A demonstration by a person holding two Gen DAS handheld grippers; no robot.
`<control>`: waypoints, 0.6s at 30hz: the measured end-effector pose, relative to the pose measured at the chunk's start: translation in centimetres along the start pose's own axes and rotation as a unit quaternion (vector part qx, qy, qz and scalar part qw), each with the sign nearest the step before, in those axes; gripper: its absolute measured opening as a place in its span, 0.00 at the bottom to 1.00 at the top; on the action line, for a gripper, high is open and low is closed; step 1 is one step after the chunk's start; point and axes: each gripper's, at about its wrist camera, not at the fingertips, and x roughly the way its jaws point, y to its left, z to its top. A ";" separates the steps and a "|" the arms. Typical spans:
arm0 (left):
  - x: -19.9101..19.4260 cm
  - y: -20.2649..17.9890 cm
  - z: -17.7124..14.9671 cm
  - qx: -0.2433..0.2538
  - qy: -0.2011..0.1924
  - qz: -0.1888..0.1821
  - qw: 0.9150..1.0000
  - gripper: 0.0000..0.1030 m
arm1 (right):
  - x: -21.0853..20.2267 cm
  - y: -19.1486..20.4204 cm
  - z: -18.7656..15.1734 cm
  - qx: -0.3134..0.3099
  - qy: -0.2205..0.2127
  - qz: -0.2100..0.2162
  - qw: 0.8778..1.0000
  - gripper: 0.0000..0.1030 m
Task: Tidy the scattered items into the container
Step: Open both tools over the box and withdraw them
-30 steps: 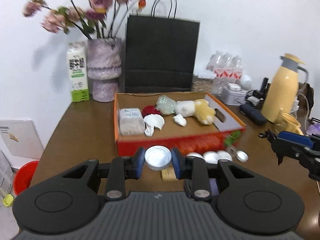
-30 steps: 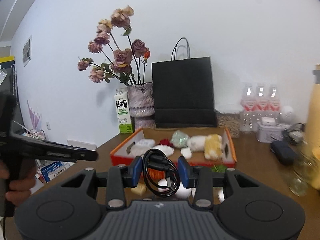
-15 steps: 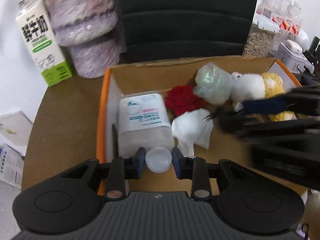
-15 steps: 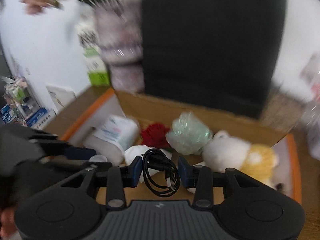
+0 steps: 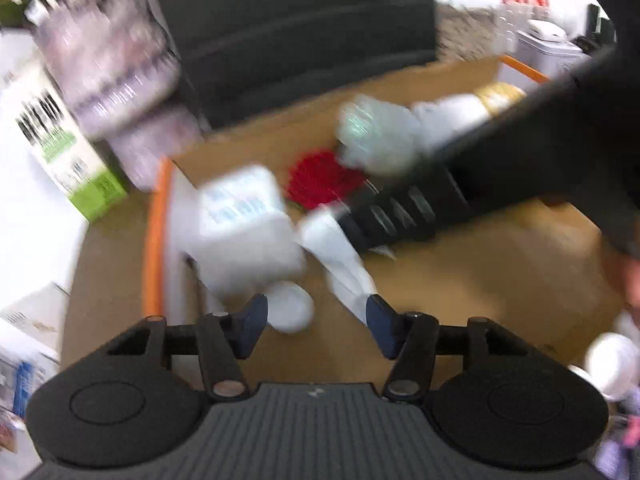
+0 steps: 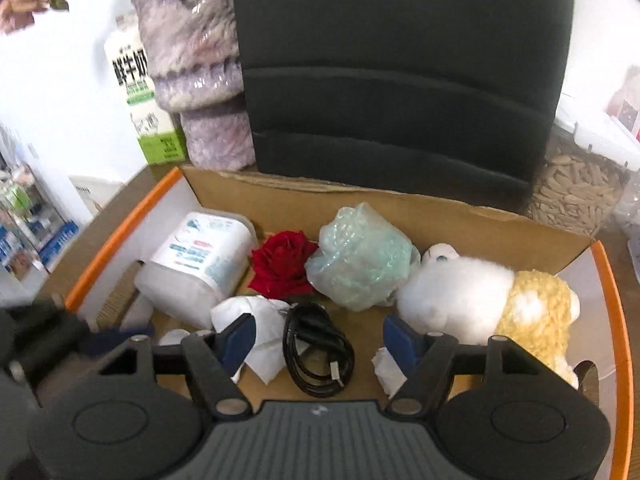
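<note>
The orange-rimmed cardboard box [image 6: 124, 232] holds a wipes pack [image 6: 200, 256], a red rose [image 6: 282, 262], a green wrap bundle [image 6: 360, 258], a plush toy [image 6: 492, 300] and crumpled tissue [image 6: 260, 320]. My right gripper [image 6: 318, 338] is open over the box, and the black coiled cable [image 6: 318, 350] lies on the box floor between its fingers. My left gripper [image 5: 316, 322] is open; the white lid [image 5: 290, 306] lies in the box [image 5: 154, 236] by its left finger. The left wrist view is blurred.
A black paper bag [image 6: 400, 72], a purple vase [image 6: 196, 68] and a milk carton [image 6: 138, 96] stand behind the box. A jar of seeds [image 6: 576, 192] is at the right. A white round item [image 5: 612, 364] lies outside the box.
Both grippers have opened over the box. The cable has dropped from the right gripper and the white lid from the left; both lie in the box.
</note>
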 end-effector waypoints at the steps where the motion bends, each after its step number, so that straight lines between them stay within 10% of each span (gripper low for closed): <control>1: -0.1 0.2 -0.3 -0.022 0.009 -0.016 1.000 0.56 | -0.2 -0.2 0.0 0.001 -0.003 0.000 1.000 0.67; 18: -15.2 4.4 -2.0 -0.193 -0.053 0.001 0.980 0.83 | -17.1 -2.5 -5.1 0.025 -0.040 -0.069 0.996 0.83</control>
